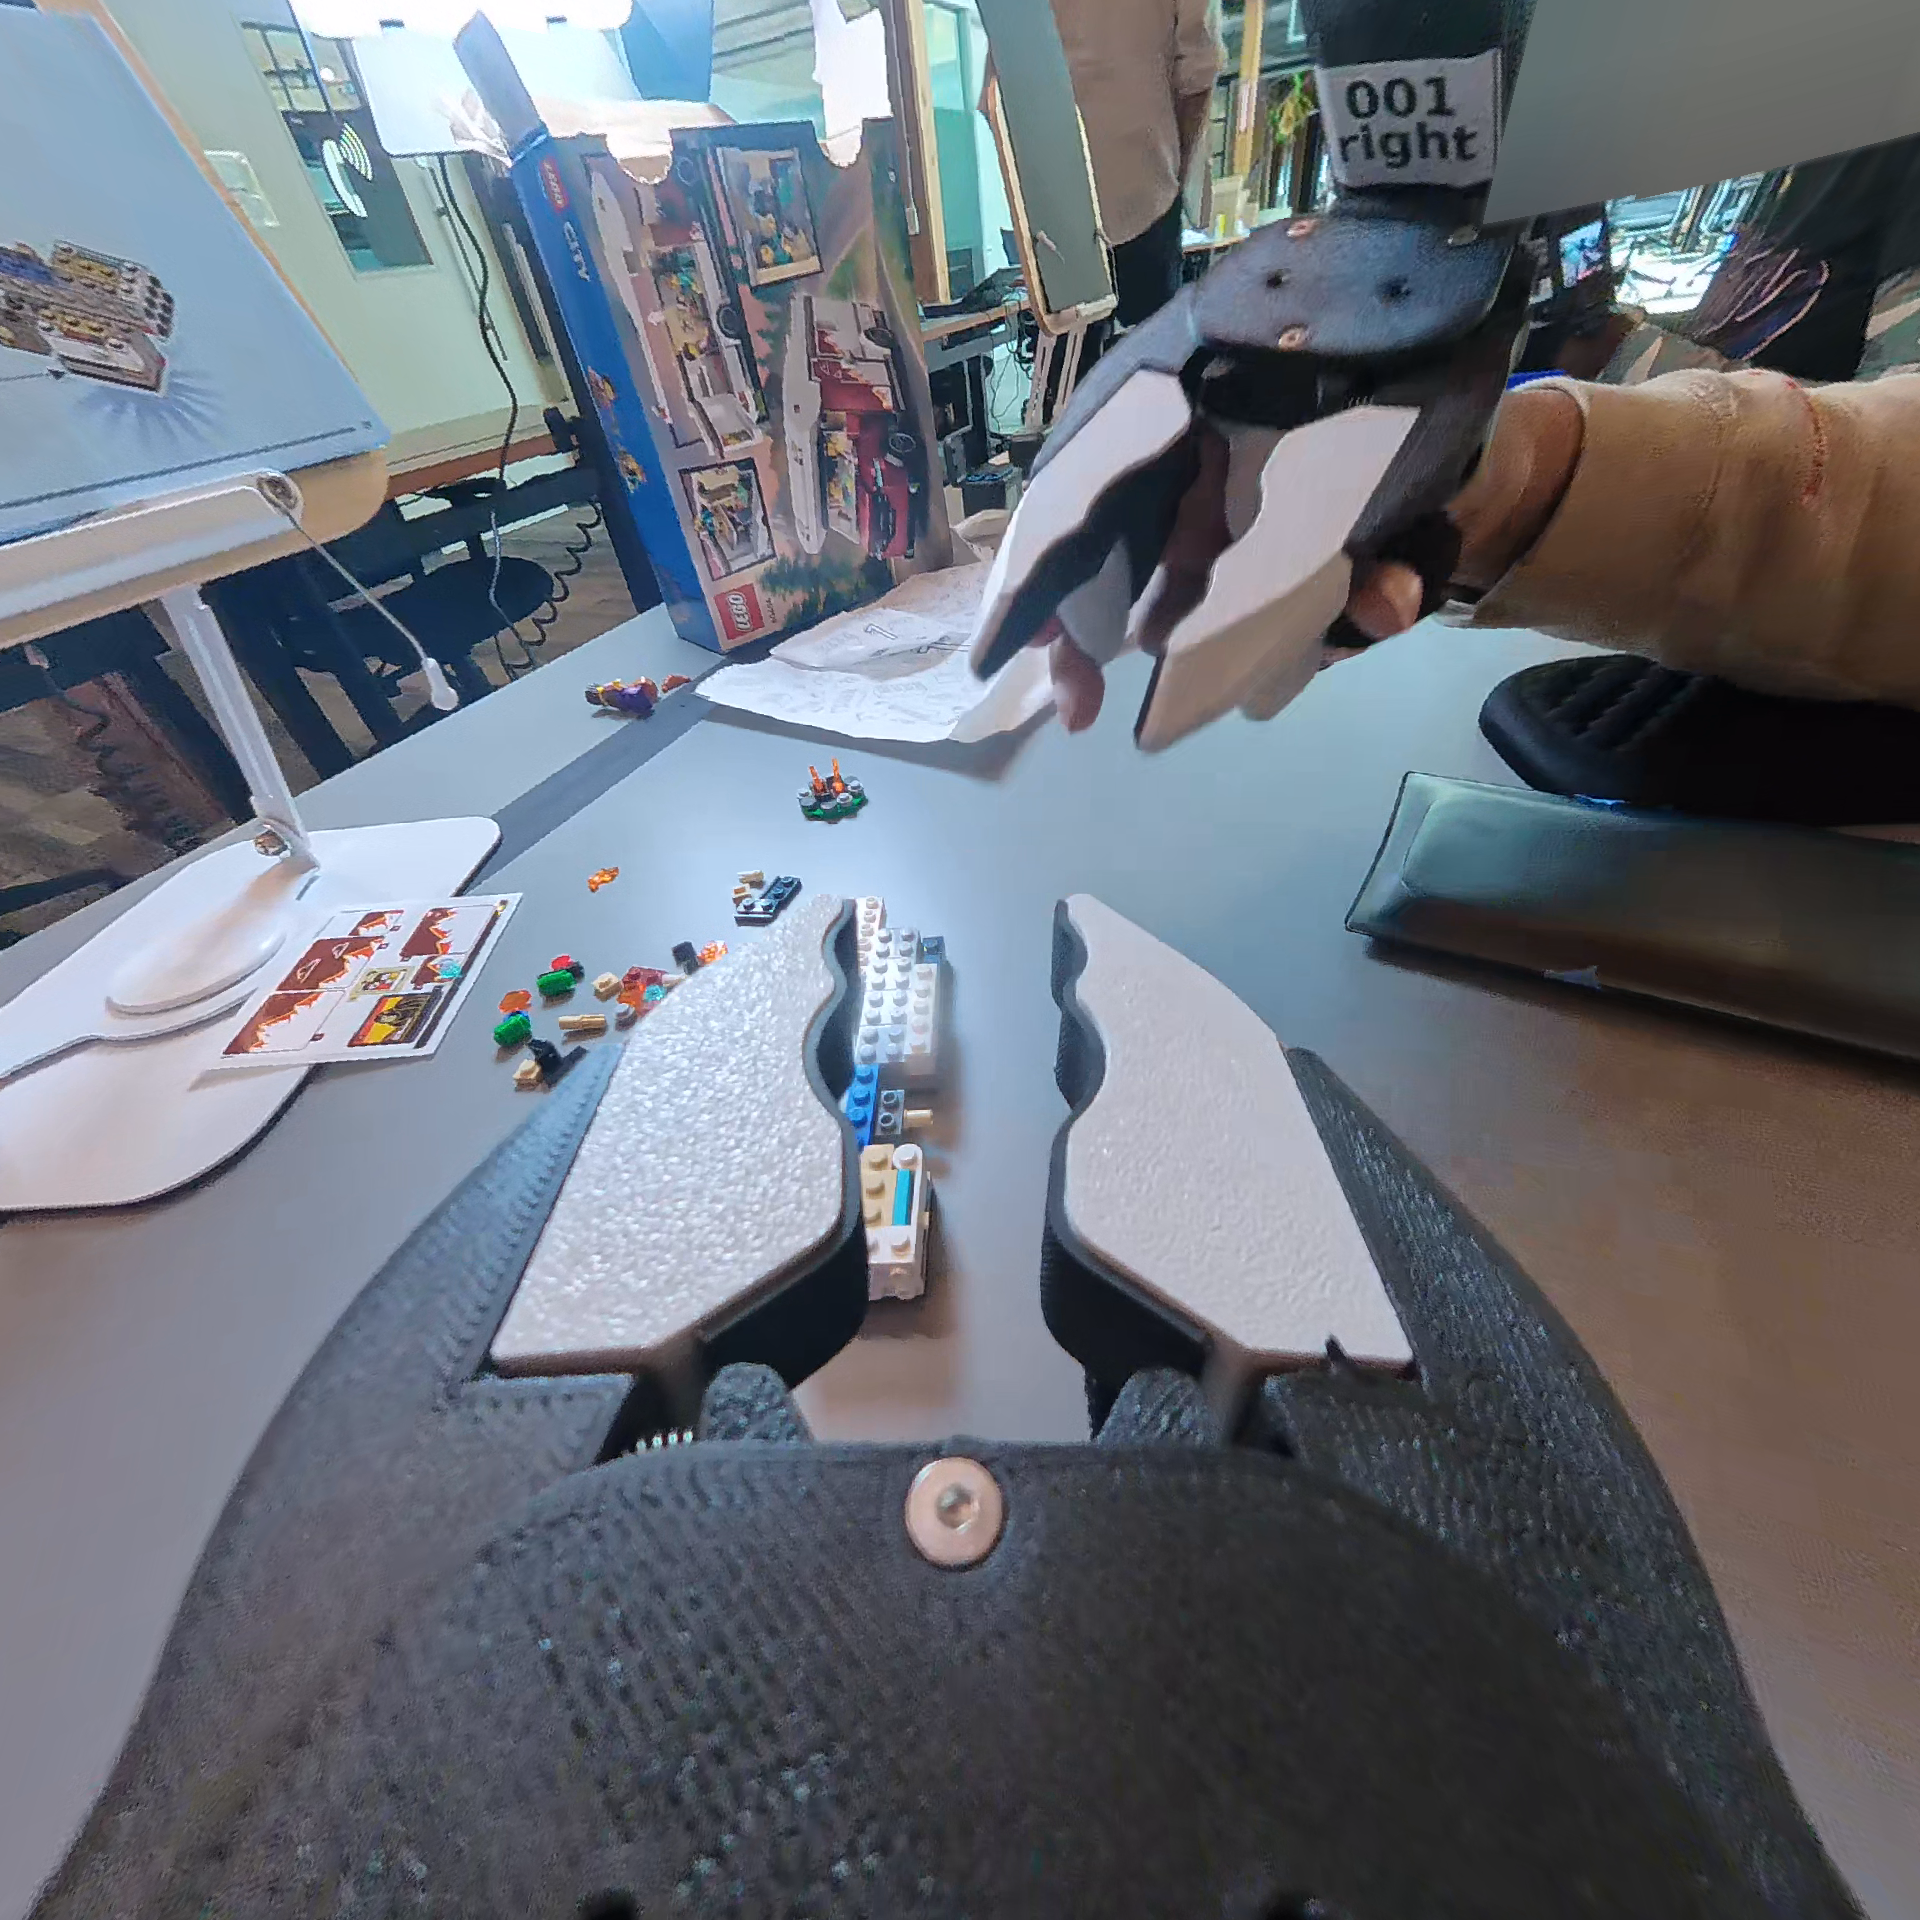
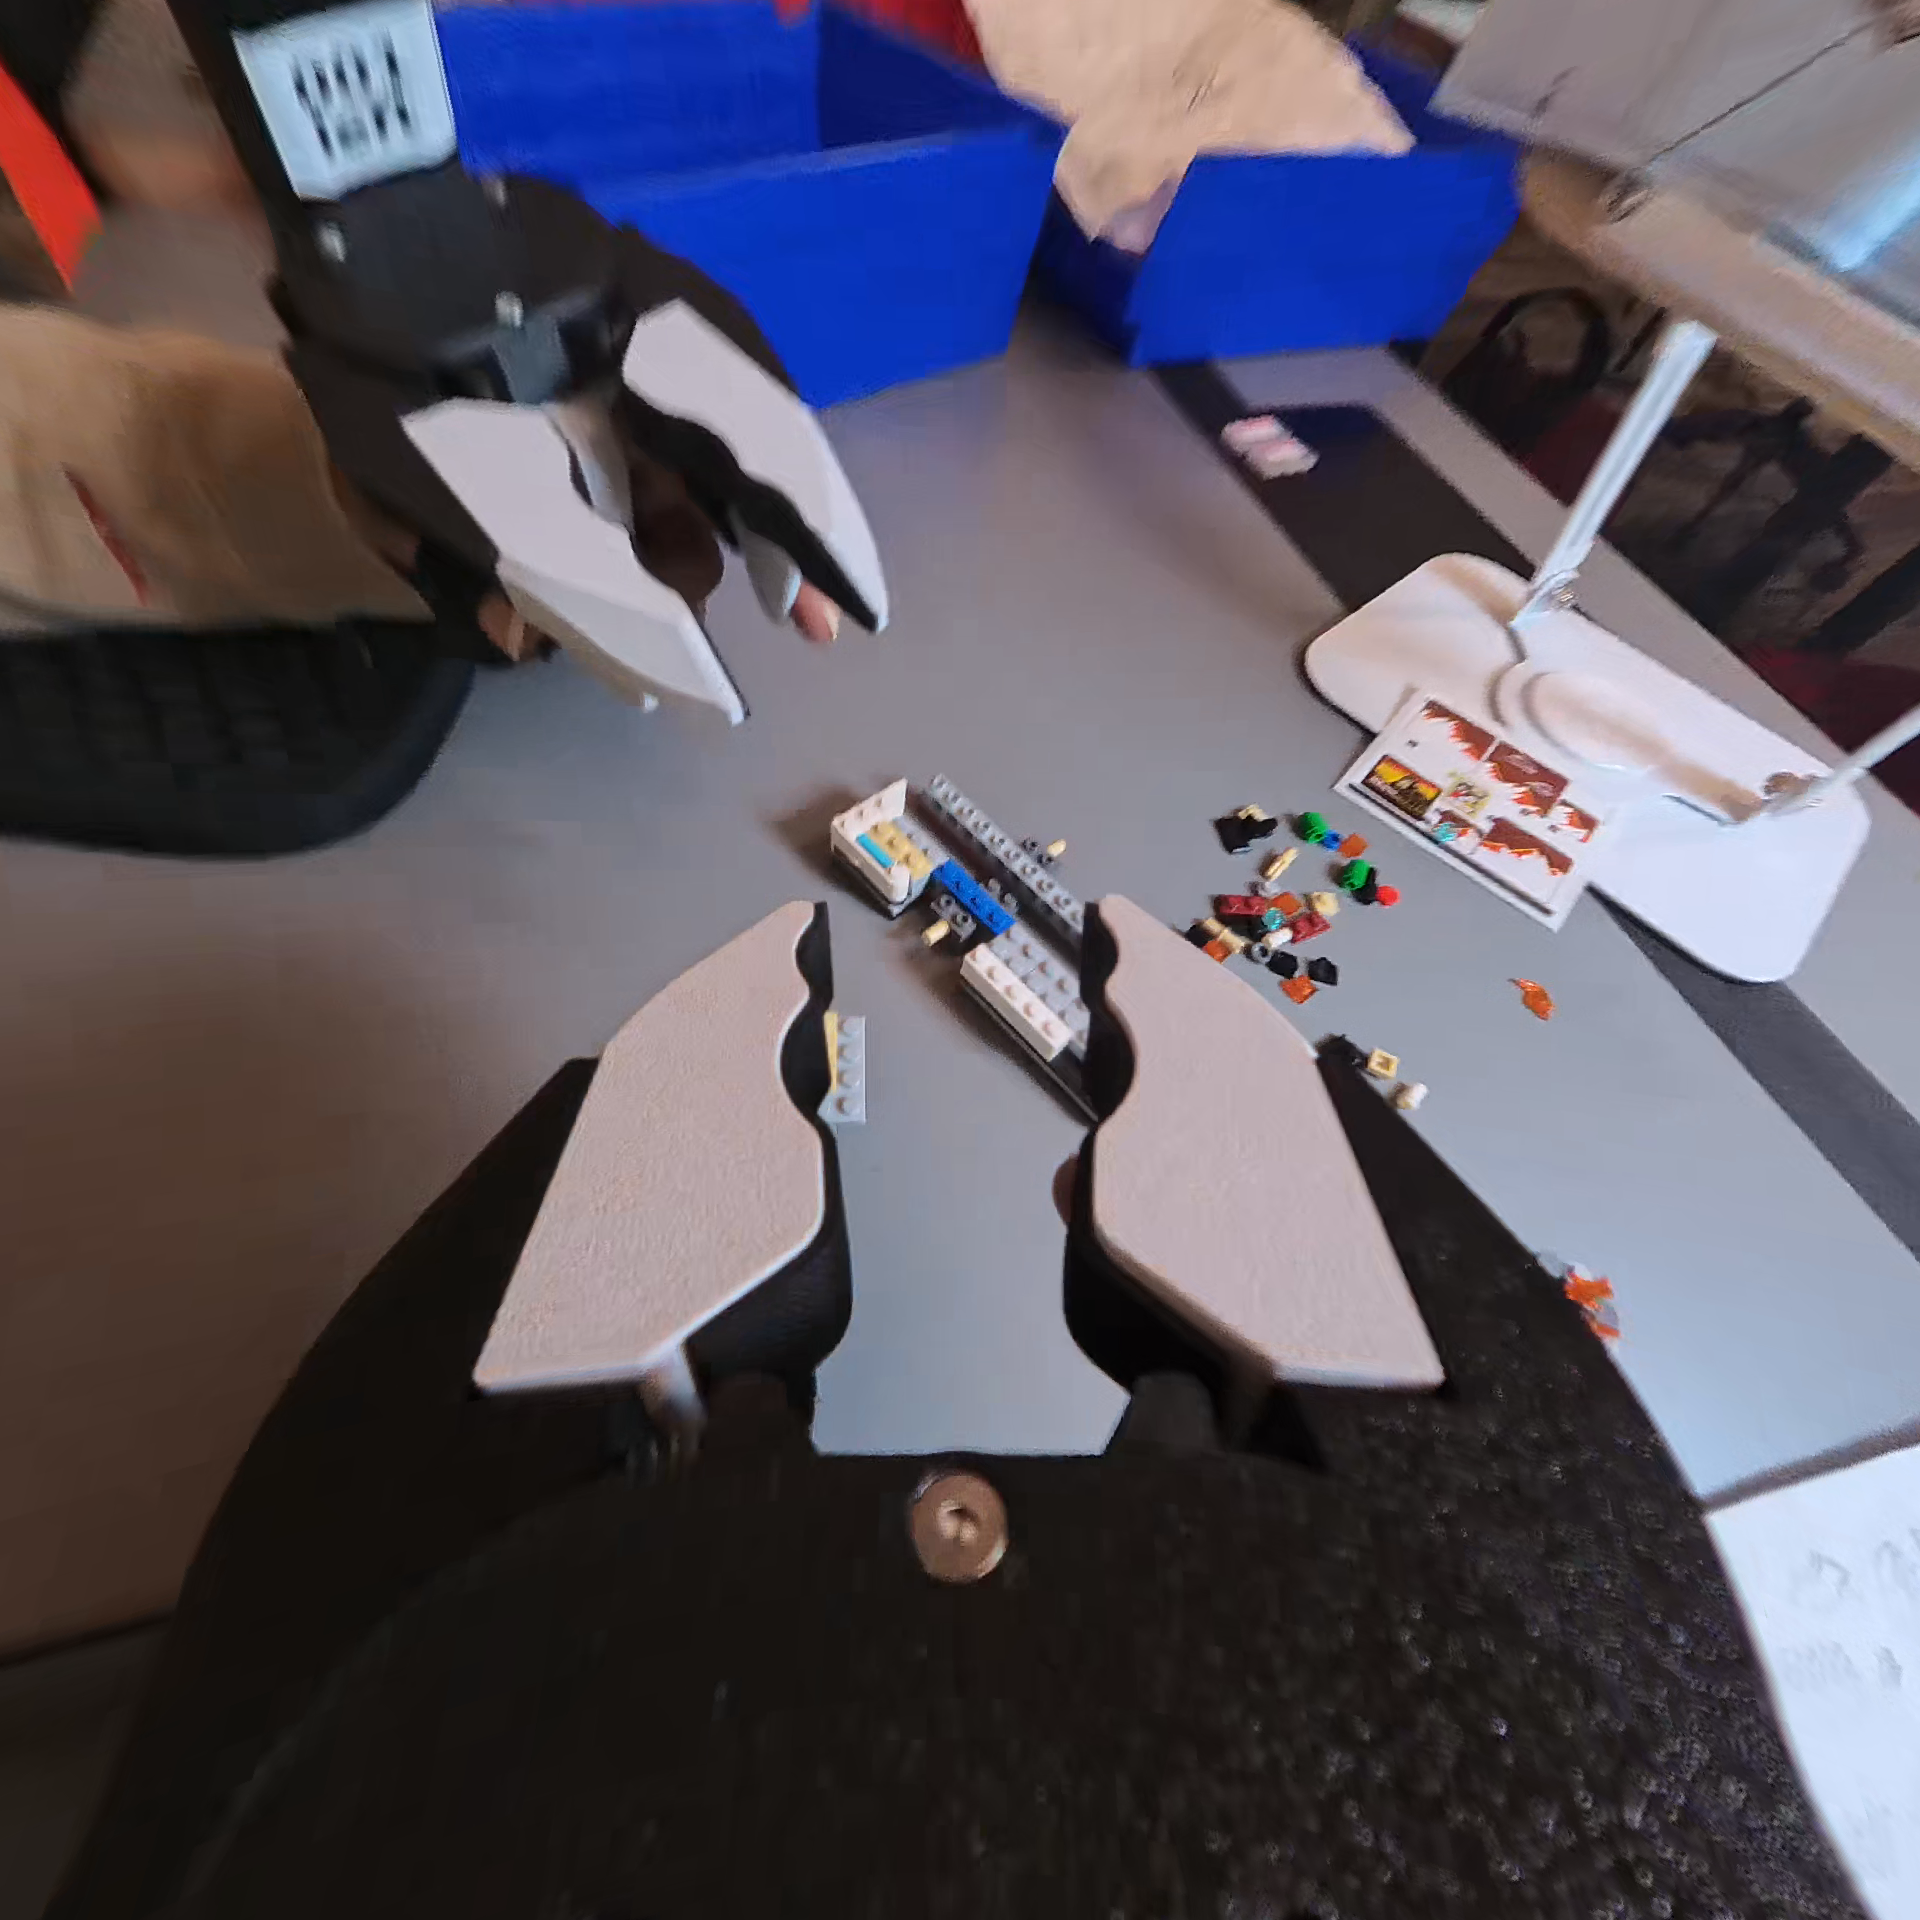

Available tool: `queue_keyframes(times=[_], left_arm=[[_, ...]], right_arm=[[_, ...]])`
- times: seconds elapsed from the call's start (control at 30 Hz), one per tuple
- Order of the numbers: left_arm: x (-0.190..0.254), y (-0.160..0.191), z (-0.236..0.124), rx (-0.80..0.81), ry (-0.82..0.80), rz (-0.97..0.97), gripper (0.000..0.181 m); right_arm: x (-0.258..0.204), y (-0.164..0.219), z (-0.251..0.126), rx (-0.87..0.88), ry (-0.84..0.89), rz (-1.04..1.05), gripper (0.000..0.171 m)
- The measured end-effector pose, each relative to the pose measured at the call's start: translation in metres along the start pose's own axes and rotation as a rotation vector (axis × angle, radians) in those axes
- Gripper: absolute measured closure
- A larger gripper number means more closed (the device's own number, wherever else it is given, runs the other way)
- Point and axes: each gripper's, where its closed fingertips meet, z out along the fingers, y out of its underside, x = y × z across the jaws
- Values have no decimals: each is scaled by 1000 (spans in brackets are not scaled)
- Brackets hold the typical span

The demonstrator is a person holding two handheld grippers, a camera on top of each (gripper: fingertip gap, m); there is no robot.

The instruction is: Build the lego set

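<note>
A long partly built Lego model of white, grey and blue bricks lies on the grey table. My left gripper is open and low over the table, and the model lies between its fingers, close to the left one. My right gripper hangs open above the table beyond the model. In the right wrist view my right gripper is open, with the model just past its tips. A small grey plate with a yellow strip sits at its left finger's inner edge; I cannot tell if they touch. My left gripper is open.
Loose small pieces and a sticker sheet lie by a white stand base that holds the instruction booklet. The Lego box, paper bags, a tiny campfire build and black pads surround the work area. About 7 centimeters separates my left fingertips from my right.
</note>
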Motion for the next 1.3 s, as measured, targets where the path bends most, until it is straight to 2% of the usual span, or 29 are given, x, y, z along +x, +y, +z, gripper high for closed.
queue_keyframes(times=[0.13,0.17,0.2,0.23,0.37,0.43,0.5,0.57,0.63,0.7,0.87,0.93,1.03,1.2,1.3], left_arm=[[-3,-2,-2,16,-14,-16,146],[-4,-2,-2,16,-17,-15,146],[-4,-2,-2,15,-19,-14,146],[-5,-1,-1,12,-21,-15,146],[-8,2,-1,-2,-39,-17,146],[-10,2,-3,-2,-52,-18,146],[-12,0,-5,3,-69,-18,146],[-14,-5,-10,18,-91,-17,146],[-17,-15,-20,49,-121,-16,146],[-23,-27,-36,85,-168,-5,145],[-71,-69,-116,128,-359,15,146],[-99,-71,-158,23,-418,-30,147],[-131,-53,-217,-226,-436,-87,146],[-175,28,-319,-775,-535,-94,154],[-173,79,-354,-1058,-460,-160,155]], right_arm=[[10,0,-28,169,64,111,125],[13,3,-34,213,104,107,140],[14,3,-42,277,140,95,171],[12,1,-48,340,146,96,171],[19,1,-57,412,192,156,171],[24,6,-52,370,217,151,137],[26,15,-47,332,223,156,129],[26,21,-45,338,236,153,129],[25,23,-44,339,237,137,143],[23,24,-43,328,234,114,149],[21,26,-41,319,231,114,148],[20,26,-40,317,228,109,148],[18,28,-37,309,224,91,148],[17,34,-30,288,222,84,149],[19,38,-25,273,227,91,150]])
